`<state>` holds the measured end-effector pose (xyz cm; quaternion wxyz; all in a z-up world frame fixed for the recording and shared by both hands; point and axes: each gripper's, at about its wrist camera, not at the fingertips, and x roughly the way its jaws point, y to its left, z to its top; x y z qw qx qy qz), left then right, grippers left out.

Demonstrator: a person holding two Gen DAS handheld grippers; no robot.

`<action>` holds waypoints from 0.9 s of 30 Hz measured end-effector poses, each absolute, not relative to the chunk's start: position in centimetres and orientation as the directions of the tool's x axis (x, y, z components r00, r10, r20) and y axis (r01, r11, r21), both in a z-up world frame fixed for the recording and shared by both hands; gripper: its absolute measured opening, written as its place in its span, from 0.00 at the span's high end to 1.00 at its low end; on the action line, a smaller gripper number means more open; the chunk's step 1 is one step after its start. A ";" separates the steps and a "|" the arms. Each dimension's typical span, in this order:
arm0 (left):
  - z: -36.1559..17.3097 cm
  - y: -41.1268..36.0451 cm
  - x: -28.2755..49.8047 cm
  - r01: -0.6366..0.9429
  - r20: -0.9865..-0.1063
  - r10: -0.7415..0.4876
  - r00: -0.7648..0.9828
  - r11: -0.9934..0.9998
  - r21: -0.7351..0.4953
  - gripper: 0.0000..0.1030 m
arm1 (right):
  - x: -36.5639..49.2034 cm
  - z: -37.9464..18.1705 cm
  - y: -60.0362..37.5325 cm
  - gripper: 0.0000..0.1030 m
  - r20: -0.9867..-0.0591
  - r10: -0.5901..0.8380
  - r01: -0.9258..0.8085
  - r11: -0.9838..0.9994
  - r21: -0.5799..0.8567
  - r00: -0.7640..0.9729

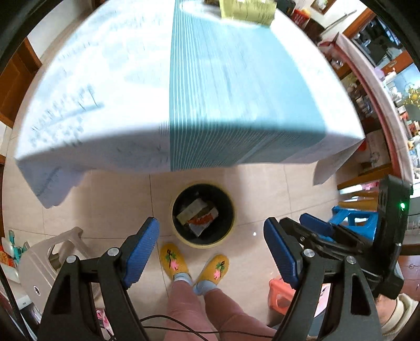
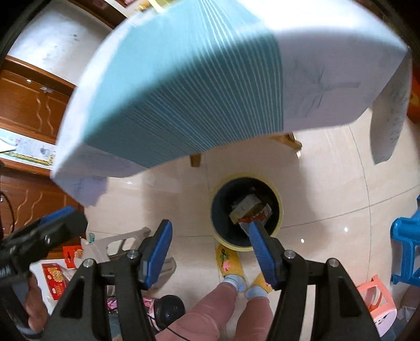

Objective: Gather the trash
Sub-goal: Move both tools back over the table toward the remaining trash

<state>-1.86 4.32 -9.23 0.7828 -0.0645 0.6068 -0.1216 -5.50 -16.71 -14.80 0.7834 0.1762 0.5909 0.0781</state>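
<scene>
A round yellow-rimmed trash bin stands on the tiled floor below the table edge, with wrappers and paper trash inside. It also shows in the right wrist view, with its trash. My left gripper is open and empty, held high above the bin. My right gripper is open and empty too, above the bin's near rim. The right gripper shows at the right of the left wrist view.
A table with a white and blue striped cloth overhangs the far side. The person's yellow slippers stand just near the bin. A grey stool, a blue stool and a pink stool stand around. A yellow-green box sits on the table.
</scene>
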 end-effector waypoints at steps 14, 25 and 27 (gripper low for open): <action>3.5 4.1 -4.6 0.089 -0.847 -0.282 0.451 0.958 -0.271 0.22 | -7.5 -1.8 -18.5 0.41 -0.783 0.377 -0.031 0.908 0.417 0.496; 9.0 2.2 -4.4 0.132 -0.786 -0.257 0.562 0.966 -0.222 0.22 | -7.2 3.5 -18.9 0.41 -0.707 0.387 -0.129 0.911 0.391 0.591; 9.6 1.7 -3.8 0.145 -0.781 -0.246 0.574 0.969 -0.199 0.22 | -6.9 4.2 -19.2 0.41 -0.701 0.380 -0.129 0.914 0.384 0.604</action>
